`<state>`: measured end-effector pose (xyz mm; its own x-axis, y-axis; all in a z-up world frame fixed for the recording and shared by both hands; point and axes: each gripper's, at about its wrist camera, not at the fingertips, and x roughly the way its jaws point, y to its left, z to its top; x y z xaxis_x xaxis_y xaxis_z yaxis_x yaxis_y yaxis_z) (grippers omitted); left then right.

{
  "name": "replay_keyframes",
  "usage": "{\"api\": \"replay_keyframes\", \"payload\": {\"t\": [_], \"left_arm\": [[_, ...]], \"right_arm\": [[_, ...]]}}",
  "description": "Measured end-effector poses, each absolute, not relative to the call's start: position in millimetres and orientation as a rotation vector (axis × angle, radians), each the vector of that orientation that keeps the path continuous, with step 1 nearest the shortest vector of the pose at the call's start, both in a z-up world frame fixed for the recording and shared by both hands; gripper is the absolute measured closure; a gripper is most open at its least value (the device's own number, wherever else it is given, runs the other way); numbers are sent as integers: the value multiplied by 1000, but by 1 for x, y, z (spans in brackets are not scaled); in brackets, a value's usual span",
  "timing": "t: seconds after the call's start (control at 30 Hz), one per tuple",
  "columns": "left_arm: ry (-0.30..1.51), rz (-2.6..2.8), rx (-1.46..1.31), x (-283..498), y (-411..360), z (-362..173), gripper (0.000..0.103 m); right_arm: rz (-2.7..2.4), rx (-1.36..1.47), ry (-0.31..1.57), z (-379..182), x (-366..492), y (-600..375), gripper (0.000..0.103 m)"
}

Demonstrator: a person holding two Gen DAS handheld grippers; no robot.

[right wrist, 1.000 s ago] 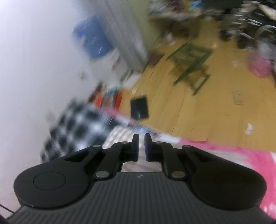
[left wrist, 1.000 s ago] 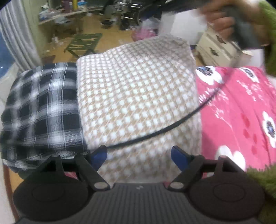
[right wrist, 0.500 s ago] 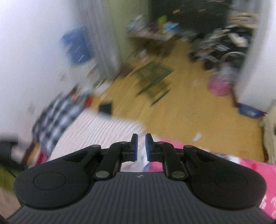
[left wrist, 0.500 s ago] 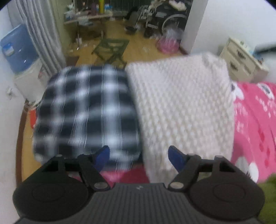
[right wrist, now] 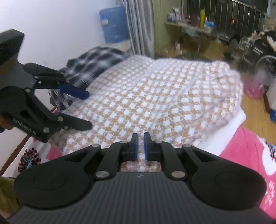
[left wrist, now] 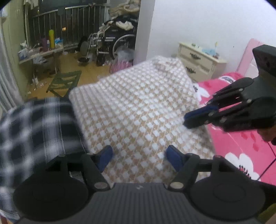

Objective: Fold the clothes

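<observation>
Jaws apart on left gripper (left wrist: 138,155); right gripper (right wrist: 141,146) nearly together above checked garment (left wrist: 138,106).

Pink floral bedspread (left wrist: 241,146) is seen lower right of the left wrist view. A cream nightstand (left wrist: 198,60) with two drawers is set against the white wall, upper right. A wheelchair (left wrist: 117,39) piled with clothes is parked upper centre, a green folding stool (left wrist: 64,81) on the wooden floor (left wrist: 89,70) centre left. A blue water-cooler bottle (right wrist: 113,24) is seen upper left of the right wrist view, beside grey curtains (right wrist: 141,25); a yellow bottle (right wrist: 202,15) stands on a cluttered surface (right wrist: 188,28), upper right.
</observation>
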<state>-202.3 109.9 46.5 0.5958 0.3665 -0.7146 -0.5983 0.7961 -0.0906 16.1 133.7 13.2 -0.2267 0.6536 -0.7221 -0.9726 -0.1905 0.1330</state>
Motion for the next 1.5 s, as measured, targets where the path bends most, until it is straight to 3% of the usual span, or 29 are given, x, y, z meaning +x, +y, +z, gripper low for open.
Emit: {"api": "replay_keyframes", "payload": {"t": [0.17,0.3,0.57,0.7,0.9,1.13,1.33,1.5], "left_arm": [[661,495,-321,-201,99,35,34],[659,485,-236,-192,81,13,25],[551,529,-338,-189,103,44,30],[592,575,-404,-171,125,20,32],[577,565,-433,-171,125,14,29],[605,565,-495,-174,132,17,29],[621,575,-548,-173,137,19,29],[575,567,-542,-178,132,12,28]], "right_arm": [[1873,-521,637,36,13,109,93],[1815,-655,595,-3,1,97,93],[1658,-446,458,13,31,137,90],[1575,-339,391,23,47,159,90],[1447,-425,405,-17,66,184,93],[1497,-274,497,38,65,199,92],[1531,-328,559,47,68,231,91],[1447,-441,594,-5,89,244,95]]}}
